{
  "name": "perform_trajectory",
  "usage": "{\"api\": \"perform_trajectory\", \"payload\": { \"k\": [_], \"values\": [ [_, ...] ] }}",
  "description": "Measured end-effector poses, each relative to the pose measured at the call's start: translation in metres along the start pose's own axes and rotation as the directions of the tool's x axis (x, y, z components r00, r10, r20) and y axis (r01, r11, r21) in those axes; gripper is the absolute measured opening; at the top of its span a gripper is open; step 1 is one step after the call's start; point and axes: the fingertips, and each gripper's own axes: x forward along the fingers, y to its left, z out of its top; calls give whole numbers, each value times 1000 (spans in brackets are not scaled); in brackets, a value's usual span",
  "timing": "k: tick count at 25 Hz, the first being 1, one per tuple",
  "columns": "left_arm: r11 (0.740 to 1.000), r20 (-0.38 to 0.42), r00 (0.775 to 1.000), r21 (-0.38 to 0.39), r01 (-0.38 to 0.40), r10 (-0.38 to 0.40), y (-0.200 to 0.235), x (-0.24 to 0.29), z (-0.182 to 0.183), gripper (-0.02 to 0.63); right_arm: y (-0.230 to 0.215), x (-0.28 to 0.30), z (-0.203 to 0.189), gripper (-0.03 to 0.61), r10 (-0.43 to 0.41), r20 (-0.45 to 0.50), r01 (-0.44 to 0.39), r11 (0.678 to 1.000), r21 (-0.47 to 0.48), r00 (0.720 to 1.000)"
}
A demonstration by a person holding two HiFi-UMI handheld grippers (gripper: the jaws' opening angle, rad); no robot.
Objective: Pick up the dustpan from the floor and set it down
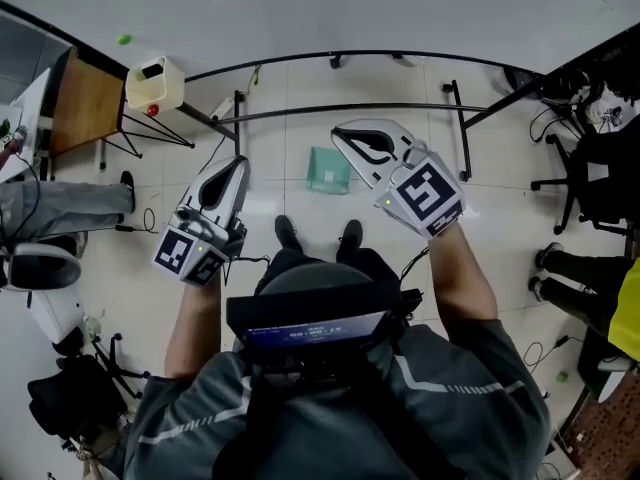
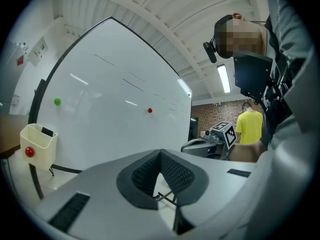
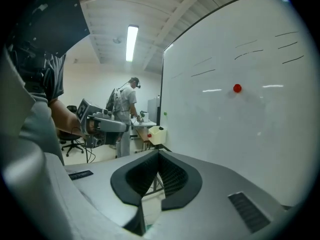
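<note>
Left tongs (image 1: 238, 164), right tongs (image 1: 340, 134) pinched together, empty — teal dustpan (image 1: 328, 170) on floor (image 1: 300, 88).

Head view looks steeply down; the 2 gripper views share the whiteboard (image 2: 115, 84).

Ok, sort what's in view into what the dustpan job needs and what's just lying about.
For the job:
dustpan, lying on the floor
left gripper, shut, empty
right gripper, shut, empty

Just about:
cream bin
wooden table
whiteboard
office chair
</note>
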Motion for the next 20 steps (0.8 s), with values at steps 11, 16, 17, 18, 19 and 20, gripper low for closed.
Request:
{"api": "perform_trajectory", "payload": {
  "k": [11, 16, 17, 18, 19, 20],
  "values": [
    [996, 40, 997, 53, -74, 72, 4, -145, 47, 26, 95, 20, 58, 20, 0, 86, 0, 1000, -2, 996],
    [996, 67, 997, 81, -31, 26, 36, -269, 55, 26, 198, 61, 80, 20, -77, 81, 80, 996, -33, 994],
    [996, 69, 998, 84, -15, 9, 44, -291, 54, 26, 220, 70, 83, 20, -103, 79, 107, 993, -40, 992],
    [996, 69, 998, 86, 3, -9, 51, -311, 53, 26, 240, 78, 86, 20, -131, 80, 135, 990, -42, 988],
    [996, 64, 998, 88, 21, -27, 59, -329, 50, 26, 257, 85, 89, 20, -160, 82, 164, 986, -38, 984],
    [996, 57, 997, 85, 40, -45, 65, -345, 47, 26, 273, 90, 91, 20, -188, 84, 191, 981, -25, 979]
  ]
}}
